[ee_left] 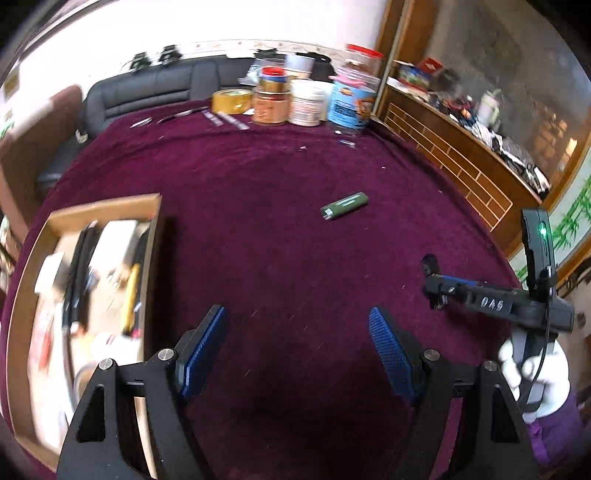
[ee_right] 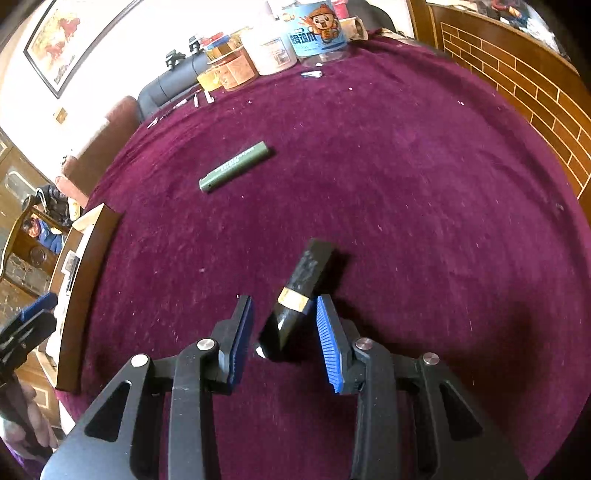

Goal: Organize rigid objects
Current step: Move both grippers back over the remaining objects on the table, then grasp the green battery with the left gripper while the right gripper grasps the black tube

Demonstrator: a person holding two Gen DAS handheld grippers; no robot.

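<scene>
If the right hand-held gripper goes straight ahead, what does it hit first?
The black bar with a gold band, already lying between the open right hand-held gripper fingers. The green stick lies farther off, left of that line.

Raised characters "DAS" legible on right gripper (ee_left: 436, 291) body; green tube (ee_right: 236, 167) and cartoon-labelled jar (ee_right: 317, 29) print unreadable.

Cardboard box (ee_left: 107, 208) contents motion-blurred, unreadable; box cut by left edge in right-wrist view.
</scene>
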